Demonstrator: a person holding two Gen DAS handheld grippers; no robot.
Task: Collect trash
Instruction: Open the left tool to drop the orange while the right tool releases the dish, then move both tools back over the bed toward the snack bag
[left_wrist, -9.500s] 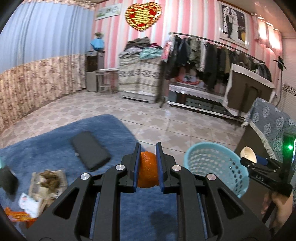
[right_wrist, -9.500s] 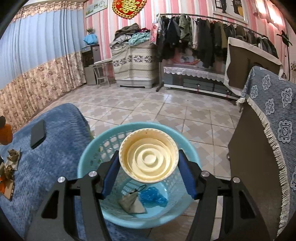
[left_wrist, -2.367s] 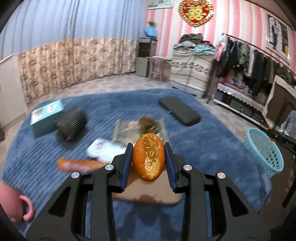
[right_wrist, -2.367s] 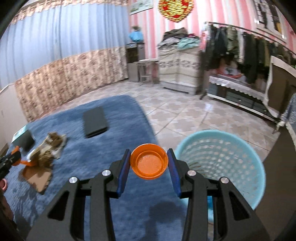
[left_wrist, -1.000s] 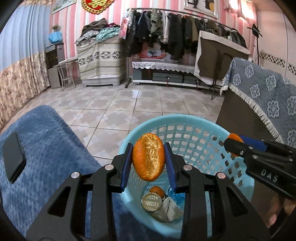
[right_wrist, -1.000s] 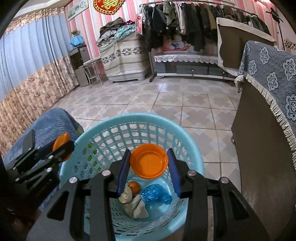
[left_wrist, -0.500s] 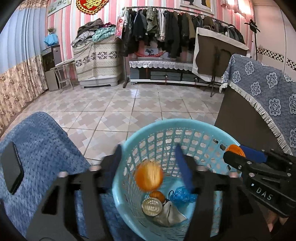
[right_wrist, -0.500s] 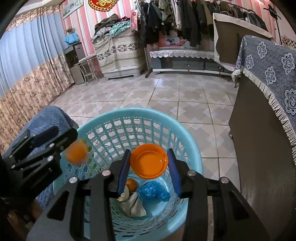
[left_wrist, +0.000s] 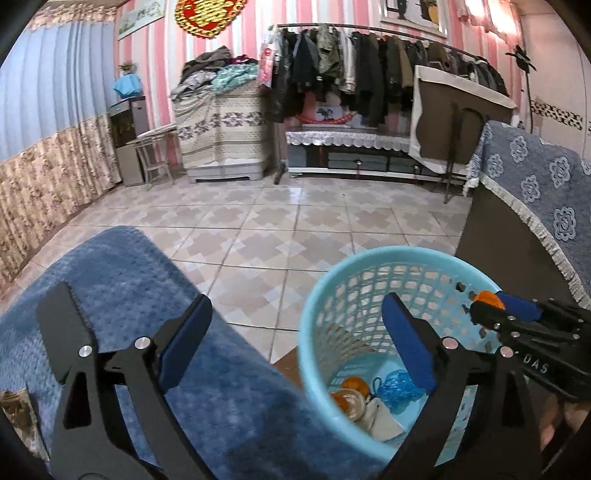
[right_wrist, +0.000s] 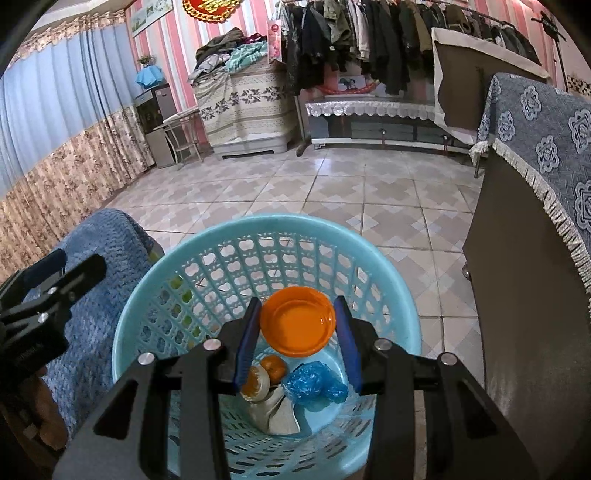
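A light blue plastic basket (left_wrist: 314, 295) (right_wrist: 177, 254) stands on the floor beside the blue bedspread (left_wrist: 122, 269). In it lie orange peel (right_wrist: 275, 365), a round lid (right_wrist: 256, 382), a blue plastic bag (right_wrist: 314, 382) and a grey scrap (right_wrist: 275, 410). My left gripper (left_wrist: 295, 332) is open wide and empty, its right finger over the basket's rim. My right gripper (right_wrist: 297, 328) is shut on an orange bowl (right_wrist: 297, 321) and holds it over the basket. The right gripper also shows in the left wrist view (left_wrist: 491, 301), and the left gripper shows at the left of the right wrist view (right_wrist: 55, 273).
A dark cabinet under a blue flowered cloth (right_wrist: 535, 122) stands right of the basket. Tiled floor (left_wrist: 280, 218) stretches to a clothes rack (left_wrist: 369, 66) and a covered pile (left_wrist: 221, 122) at the back wall. A black flat object (left_wrist: 62, 321) lies on the bedspread.
My left gripper opened and let the orange peel fall into the basket, then swung left. My right gripper stays over the basket with the orange bowl.
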